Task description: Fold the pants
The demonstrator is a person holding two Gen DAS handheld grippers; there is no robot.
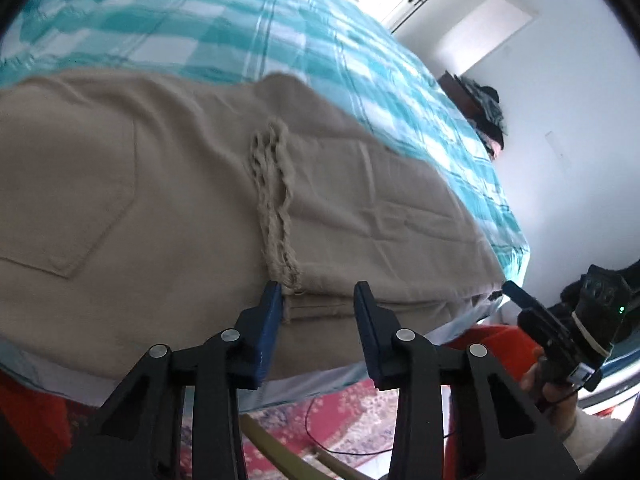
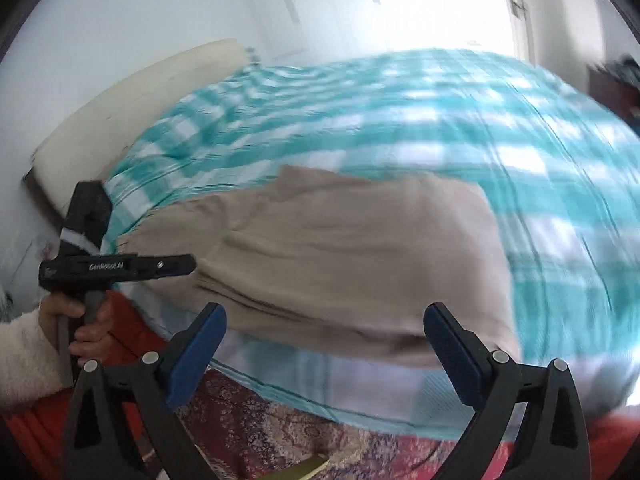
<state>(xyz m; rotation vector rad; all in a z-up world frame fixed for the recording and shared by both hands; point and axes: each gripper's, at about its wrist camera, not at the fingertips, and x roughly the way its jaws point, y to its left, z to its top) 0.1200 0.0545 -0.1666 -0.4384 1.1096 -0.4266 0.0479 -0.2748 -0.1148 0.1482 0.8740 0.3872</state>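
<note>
Reaching toward the bed's near edge, the left gripper (image 1: 316,312) fills the 6 o'clock part of its own view: black hinged arms ending in flat blue pads. The jaws stand partly apart, and the folded edge of the pants (image 1: 200,184) lies between the pad tips; whether the pads press on the cloth cannot be told. The right gripper (image 2: 324,344) sits likewise at 6 o'clock in its view, its jaws spread wide with nothing between them, the pants' near edge just beyond the tips.

The pants are beige, of a soft woven cloth with light creases, folded into a thick flat stack of several layers. They lie along the near edge of the bed, the long axis running from 9 o'clock to 3 o'clock in the left wrist view. A square patch pocket (image 1: 68,200) shows toward 9 o'clock, and a frayed, rope-like hem (image 1: 274,204) runs across the stack from 12 to 6 o'clock, ending just beside the left pad.

Beyond the pants, toward 12 o'clock, spreads a teal-and-white checked bedsheet (image 1: 224,28), smooth and blurred in the right wrist view. A pale padded headboard (image 2: 132,100) rises at 10 o'clock there. A red patterned rug (image 2: 276,432) lies below the bed edge.
</note>
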